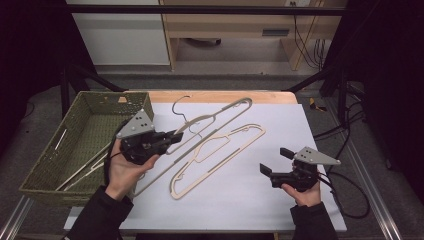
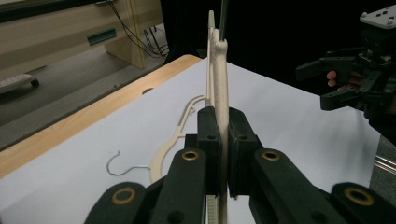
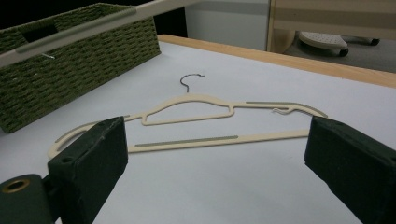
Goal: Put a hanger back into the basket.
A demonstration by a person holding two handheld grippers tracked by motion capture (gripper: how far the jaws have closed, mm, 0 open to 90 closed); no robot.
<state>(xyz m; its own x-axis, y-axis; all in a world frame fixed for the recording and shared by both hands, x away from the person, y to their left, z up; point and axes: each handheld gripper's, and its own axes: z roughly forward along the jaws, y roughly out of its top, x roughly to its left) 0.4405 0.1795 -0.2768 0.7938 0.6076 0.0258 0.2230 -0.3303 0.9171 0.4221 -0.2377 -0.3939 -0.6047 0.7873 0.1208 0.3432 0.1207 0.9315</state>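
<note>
Clearly the held hanger is a thin, flat, cream plastic frame with a wire hook: light and fairly stiff, I judge, but long enough to swing and flex from one end. My left gripper is clenched on its edge near the neck, the bar pinched upright between the pads in the left gripper view, one far tip toward the table's back edge. A grip near the neck seems best to me, since that keeps the long arms from levering it loose. The second hanger lies flat on the white table cover, just beside the first. My right gripper is released, jaws spread wide and holding nothing, aimed at that flat hanger. The woven basket at left already holds similar hangers.
</note>
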